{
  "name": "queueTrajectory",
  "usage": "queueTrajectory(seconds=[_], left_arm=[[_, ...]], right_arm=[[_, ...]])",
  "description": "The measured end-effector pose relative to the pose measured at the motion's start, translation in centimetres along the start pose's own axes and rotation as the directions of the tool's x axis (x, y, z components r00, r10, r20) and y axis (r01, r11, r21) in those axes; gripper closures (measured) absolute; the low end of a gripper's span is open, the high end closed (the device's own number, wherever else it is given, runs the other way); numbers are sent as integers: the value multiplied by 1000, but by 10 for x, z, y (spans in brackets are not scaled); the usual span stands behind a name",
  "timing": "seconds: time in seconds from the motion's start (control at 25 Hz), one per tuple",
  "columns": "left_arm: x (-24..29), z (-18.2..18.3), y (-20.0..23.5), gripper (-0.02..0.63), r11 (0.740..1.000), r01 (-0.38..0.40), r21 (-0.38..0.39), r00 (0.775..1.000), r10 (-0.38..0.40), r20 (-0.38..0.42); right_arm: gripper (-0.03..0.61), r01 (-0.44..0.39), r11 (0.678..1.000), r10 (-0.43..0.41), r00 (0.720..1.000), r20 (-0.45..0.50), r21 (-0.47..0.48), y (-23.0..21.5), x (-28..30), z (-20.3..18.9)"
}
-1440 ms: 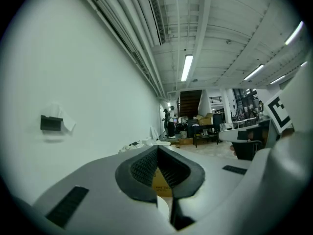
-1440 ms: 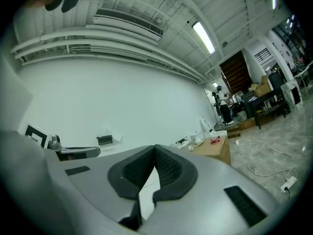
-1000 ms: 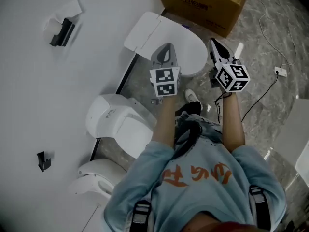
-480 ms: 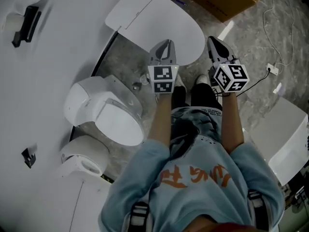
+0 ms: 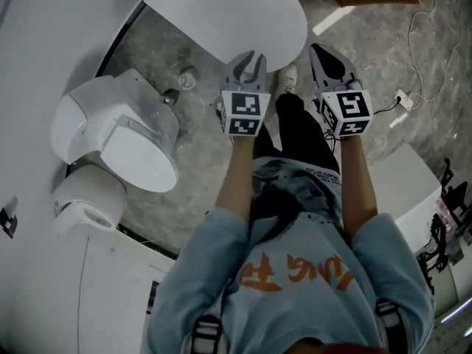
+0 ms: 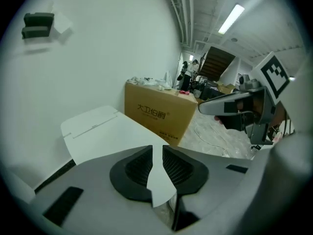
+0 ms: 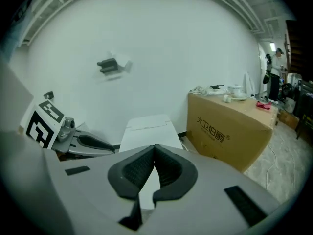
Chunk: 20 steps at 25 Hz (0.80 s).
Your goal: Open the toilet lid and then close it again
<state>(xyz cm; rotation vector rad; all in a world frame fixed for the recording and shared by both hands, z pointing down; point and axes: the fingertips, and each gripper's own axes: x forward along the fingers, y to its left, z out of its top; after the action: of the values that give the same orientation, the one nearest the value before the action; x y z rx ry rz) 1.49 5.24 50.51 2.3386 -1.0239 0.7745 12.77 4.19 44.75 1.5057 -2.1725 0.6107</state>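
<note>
Both tongs lower than a second ago, now close to the toilet lid (image 5: 221, 13); lid and neighbouring toilets have slid up and leftward in the head view.

Left tongs (image 5: 249, 56): jaws have just been opening and stand a narrow gap apart, with nothing between them; only the lid shows through the gap in the left gripper view (image 6: 155, 153). Right tongs (image 5: 322, 56): pads pressed together, empty (image 7: 154, 151).

Toilet lid down flat, shut, by the white wall. Left tips sit over its near rim in the head view; contact cannot be told. Right tongs just off the rim, over the floor (image 5: 184, 168).

Cardboard box (image 7: 230, 126) on the floor beside the toilet, flaps closed; small loose items on top, too small to name.

Second toilet (image 5: 118, 135), lid down, further along the wall; third white fixture (image 5: 85, 201) next to it. Dark bracket (image 7: 108, 65) on the wall above. Cable (image 5: 424, 43) trailing across the floor beyond the right tongs. Person's shoe (image 5: 287, 76) between the two tongs.
</note>
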Motion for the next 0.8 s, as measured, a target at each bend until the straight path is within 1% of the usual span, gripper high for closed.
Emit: queueTrajectory(seconds=[0.12,0.2,0.28,0.36,0.44,0.48,0.52,0.56,0.6,0.64,0.72,0.76,0.8], left_arm=[[26,-35,-3,518,1000,-9,-2,999,9,-52],[44,-48,-2,482,1000,-12,-12,998,11,-58],[58,-59,-3,458,1000,-19,-2,998,19,-67],[68,-76,-10,436,999,-21,43,995,25,-98],[78,-97,-20,411,995,-6,100,991,20,-134],[84,-107,-25,398,992,3,126,988,16,-153],[89,-118,-29,384,988,10,151,985,16,-171],[95,-127,-31,371,984,15,179,982,20,-188],[101,-136,-32,355,977,18,210,978,26,-205],[106,-144,-33,340,969,22,246,974,35,-223],[115,-160,-33,311,943,27,331,965,61,-254],[120,-168,-32,294,926,26,376,961,80,-263],[124,-175,-31,279,909,21,417,957,102,-270]], right_arm=[[565,-63,993,55,995,-83,-97,-3,21,-35],[565,-113,980,91,986,-138,-161,-5,33,-60],[565,-165,961,127,975,-180,-221,-6,43,-81],[565,-204,939,145,965,-217,-278,-6,49,-104],[565,-226,916,146,957,-250,-331,-7,55,-127],[541,-244,903,150,951,-272,-353,-7,58,-139],[513,-268,887,160,942,-296,-376,-6,63,-151],[458,-298,865,172,932,-320,-405,-5,70,-162],[404,-329,835,182,922,-342,-441,-3,76,-173],[369,-357,800,188,913,-362,-483,-2,82,-184],[326,-403,729,197,898,-394,-554,2,93,-204],[293,-425,703,206,889,-409,-570,3,98,-213],[272,-447,685,216,879,-426,-575,5,101,-222]])
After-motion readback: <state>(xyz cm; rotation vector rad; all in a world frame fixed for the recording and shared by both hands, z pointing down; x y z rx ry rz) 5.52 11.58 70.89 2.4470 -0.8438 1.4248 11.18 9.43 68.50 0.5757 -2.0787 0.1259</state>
